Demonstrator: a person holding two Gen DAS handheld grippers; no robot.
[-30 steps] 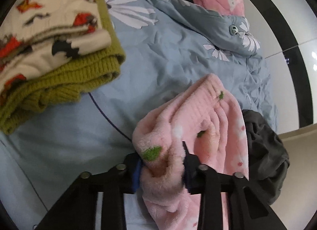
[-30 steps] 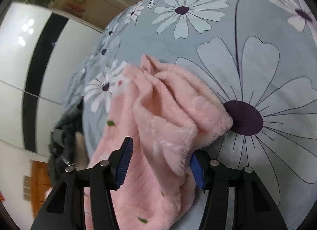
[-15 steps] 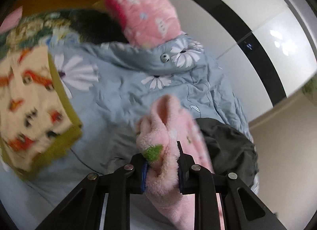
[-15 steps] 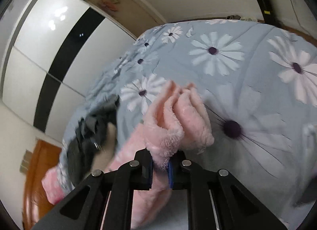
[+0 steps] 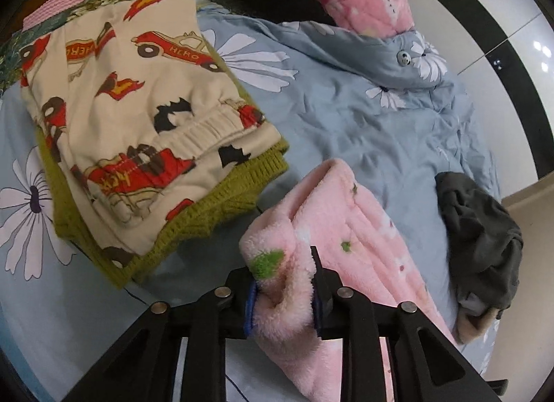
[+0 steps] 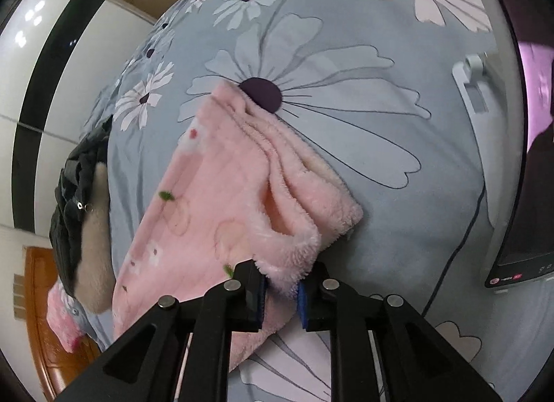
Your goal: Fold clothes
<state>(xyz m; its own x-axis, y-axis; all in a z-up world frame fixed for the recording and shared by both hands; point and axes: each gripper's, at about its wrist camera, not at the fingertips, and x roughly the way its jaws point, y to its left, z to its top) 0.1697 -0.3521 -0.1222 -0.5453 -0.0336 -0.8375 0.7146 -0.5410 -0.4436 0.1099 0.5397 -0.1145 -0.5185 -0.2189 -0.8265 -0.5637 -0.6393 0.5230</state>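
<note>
Pink fleece garment (image 5: 349,228) pinched at both ends by left gripper (image 5: 284,293) and right gripper (image 6: 281,293), folded pile (image 5: 138,131) just beside.

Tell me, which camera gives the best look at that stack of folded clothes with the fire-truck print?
The left wrist view. The folded stack fills its upper left, fire-truck garment on top of a green knit. The right wrist view does not show it at all, only the pink fleece on the bedspread.
</note>
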